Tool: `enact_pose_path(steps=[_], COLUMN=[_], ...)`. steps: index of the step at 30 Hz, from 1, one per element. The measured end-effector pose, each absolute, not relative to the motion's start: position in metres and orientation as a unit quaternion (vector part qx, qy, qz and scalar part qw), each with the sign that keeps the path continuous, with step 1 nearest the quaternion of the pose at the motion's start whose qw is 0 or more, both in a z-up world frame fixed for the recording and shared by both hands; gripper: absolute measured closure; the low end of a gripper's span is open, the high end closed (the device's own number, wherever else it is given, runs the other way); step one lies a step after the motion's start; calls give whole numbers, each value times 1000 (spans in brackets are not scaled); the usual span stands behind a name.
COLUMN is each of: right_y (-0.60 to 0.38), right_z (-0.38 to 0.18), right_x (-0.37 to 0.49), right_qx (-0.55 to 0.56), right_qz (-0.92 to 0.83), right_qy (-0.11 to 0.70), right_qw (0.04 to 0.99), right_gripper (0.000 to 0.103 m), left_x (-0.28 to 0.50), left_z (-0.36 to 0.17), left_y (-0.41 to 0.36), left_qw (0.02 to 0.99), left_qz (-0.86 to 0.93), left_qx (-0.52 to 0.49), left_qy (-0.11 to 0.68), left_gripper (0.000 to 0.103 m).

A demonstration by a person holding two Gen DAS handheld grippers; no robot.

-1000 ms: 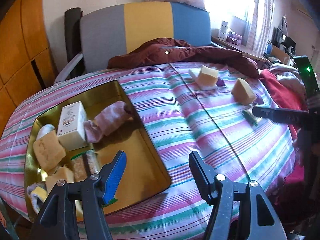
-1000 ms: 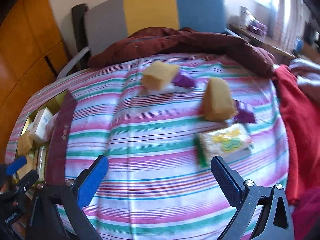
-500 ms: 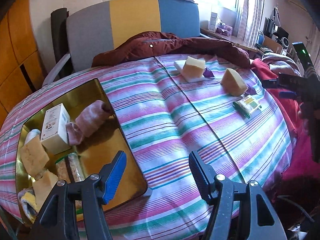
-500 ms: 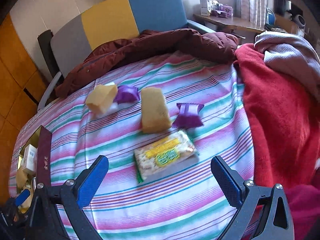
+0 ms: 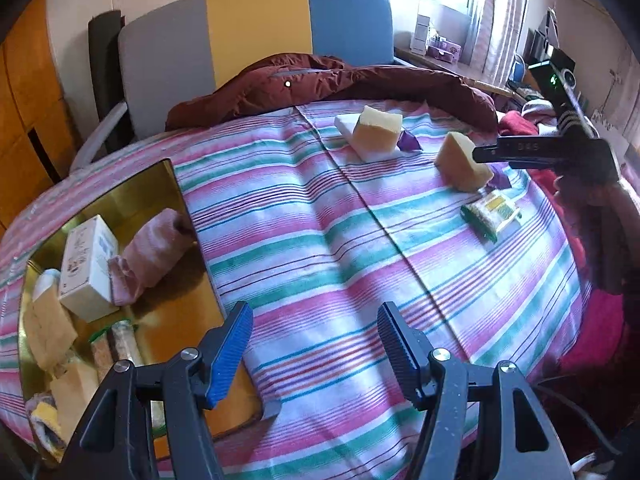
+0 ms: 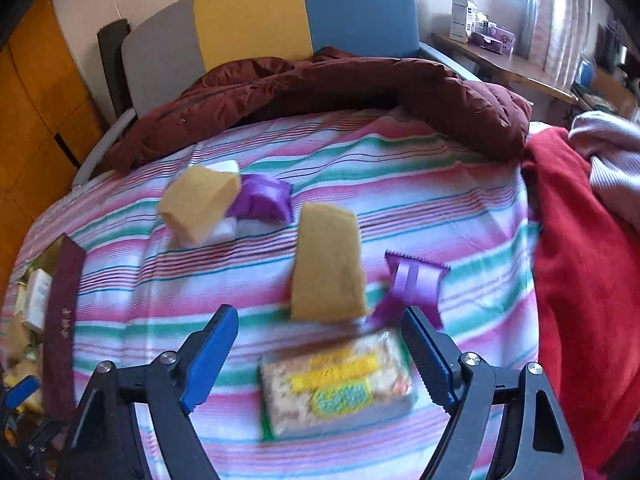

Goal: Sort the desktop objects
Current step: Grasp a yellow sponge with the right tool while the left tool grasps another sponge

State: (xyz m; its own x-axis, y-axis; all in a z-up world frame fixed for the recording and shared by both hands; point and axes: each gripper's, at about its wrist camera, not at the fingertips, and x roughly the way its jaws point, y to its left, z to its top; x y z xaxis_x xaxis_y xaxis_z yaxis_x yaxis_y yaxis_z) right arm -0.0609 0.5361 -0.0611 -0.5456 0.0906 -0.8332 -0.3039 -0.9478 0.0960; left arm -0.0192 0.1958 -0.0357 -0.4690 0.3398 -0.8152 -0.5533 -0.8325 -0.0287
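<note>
Right gripper [image 6: 320,356] angles down over a crinkly plastic snack packet [image 6: 338,386] on the striped cloth [image 6: 400,184], jaws closing with the packet lying between them, pads not touching. Spongy yellow wedge [image 6: 328,264] just beyond. Left gripper [image 5: 314,344] hangs half-open, empty, beside the shiny gold tray [image 5: 160,188].

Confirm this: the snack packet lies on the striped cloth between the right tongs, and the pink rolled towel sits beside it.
Wrong on the towel. The left wrist view shows the pink rolled towel in the gold tray, far from the snack packet between the closing right tongs.
</note>
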Motion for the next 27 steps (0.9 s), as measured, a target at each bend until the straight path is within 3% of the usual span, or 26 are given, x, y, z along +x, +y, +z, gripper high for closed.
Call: enact_pose_path(steps=[3,8,24,27], right_y=[546,553,547,548], right_z=[-65,-75,-94,-98], right_x=[-70,-83,-101,-101], right_qx=[-456,-457,-489,-497], right_qz=[874,876,862,858], right_qy=[116,115,98,98], right_qw=[120,107,90,87], right_gripper=[23,46,40,50], left_x=[-26,-40,-99,-108], left_z=[-35,-32,-29,-30], left_y=[204,220,287,299], left_qw=[264,265,281,280], left_qz=[848,849,848,850], left_qx=[-443,-438,-431,-424], left_qy=[122,127,126,138], left_gripper=[37,37,37,37])
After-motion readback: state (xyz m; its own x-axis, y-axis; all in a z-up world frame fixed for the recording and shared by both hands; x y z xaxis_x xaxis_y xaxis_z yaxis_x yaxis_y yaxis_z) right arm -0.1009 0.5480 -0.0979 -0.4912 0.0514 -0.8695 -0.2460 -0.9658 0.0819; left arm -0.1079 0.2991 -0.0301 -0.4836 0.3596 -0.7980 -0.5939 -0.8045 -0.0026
